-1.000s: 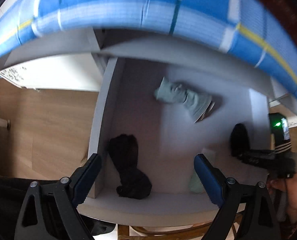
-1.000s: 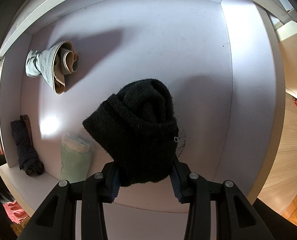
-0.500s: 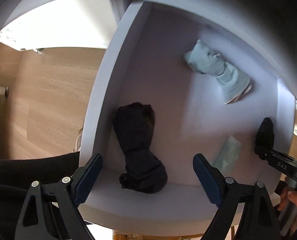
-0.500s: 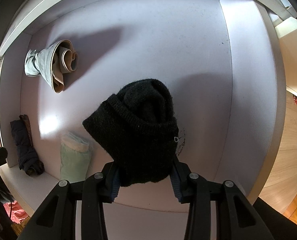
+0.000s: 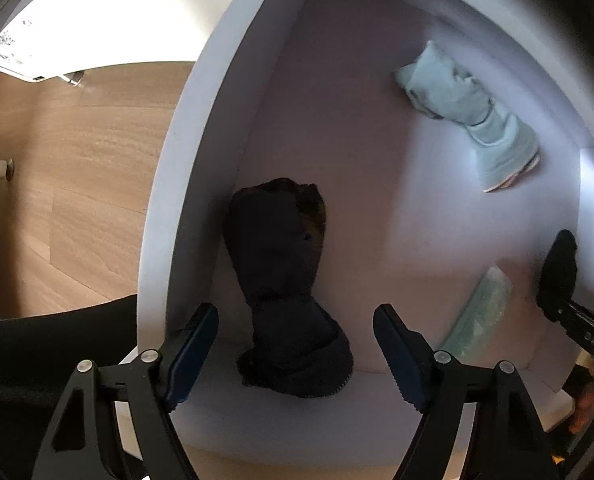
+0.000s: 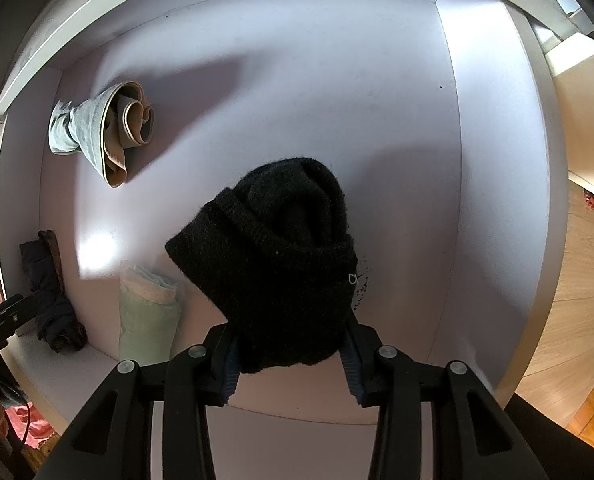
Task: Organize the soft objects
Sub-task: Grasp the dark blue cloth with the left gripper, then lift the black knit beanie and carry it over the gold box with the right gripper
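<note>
White drawer: 4 rolled bundles.

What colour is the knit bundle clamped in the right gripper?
Black. The knit bundle shows best in the right wrist view, clamped in the right gripper.

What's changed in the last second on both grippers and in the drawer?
The left gripper has come down toward the dark rolled bundle by the drawer's left wall; the blue checked cloth seen overhead earlier is out of view. Its fingers are closing, the bundle's lower end between them, not yet pinched. Unchanged: the right gripper stays clamped on the black knit roll, and the light blue roll and pale green roll lie where they were.
</note>
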{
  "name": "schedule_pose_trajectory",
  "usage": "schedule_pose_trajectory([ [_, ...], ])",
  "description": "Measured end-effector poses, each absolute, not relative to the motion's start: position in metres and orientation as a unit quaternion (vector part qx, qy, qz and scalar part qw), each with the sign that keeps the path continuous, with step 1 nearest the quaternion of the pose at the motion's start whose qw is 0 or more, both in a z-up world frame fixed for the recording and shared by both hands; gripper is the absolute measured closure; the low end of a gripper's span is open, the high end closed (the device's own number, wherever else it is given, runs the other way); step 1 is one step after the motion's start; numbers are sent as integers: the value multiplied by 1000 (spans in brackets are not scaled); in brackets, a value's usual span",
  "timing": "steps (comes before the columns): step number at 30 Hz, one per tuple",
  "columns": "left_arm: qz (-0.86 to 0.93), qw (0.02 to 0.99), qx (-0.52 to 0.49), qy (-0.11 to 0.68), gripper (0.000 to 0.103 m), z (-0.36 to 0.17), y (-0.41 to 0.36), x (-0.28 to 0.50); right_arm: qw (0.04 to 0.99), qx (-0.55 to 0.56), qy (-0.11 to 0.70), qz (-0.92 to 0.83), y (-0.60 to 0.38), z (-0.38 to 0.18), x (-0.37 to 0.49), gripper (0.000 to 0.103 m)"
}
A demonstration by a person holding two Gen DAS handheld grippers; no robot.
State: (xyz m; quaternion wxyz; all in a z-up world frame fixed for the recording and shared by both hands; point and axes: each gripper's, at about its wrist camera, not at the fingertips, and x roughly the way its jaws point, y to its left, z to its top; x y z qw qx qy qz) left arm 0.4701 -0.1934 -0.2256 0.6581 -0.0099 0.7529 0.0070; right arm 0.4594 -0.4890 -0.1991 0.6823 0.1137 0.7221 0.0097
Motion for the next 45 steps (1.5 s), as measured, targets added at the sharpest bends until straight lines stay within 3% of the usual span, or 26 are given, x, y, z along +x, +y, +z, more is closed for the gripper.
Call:
schedule_pose_trajectory([
  [14, 7, 643, -3, 766, 24, -253, -198, 480, 681, 115, 723, 8, -488, -201, 457, 61],
  [17, 8, 642, -4, 767, 30, -256, -196, 483, 682, 116, 722, 8, -487, -200, 456, 61],
  [20, -5, 644, -2, 765, 44, -258, -200, 488, 682, 116, 722, 7, -489, -199, 456, 61],
  [27, -16, 653, -9, 757, 60, -258, -203, 497, 684, 115, 721, 7, -487, -190, 449, 61],
  [45, -40, 649, -28, 759, 61, -265, -174, 499, 702, 162, 694, 20, -484, -136, 419, 61],
])
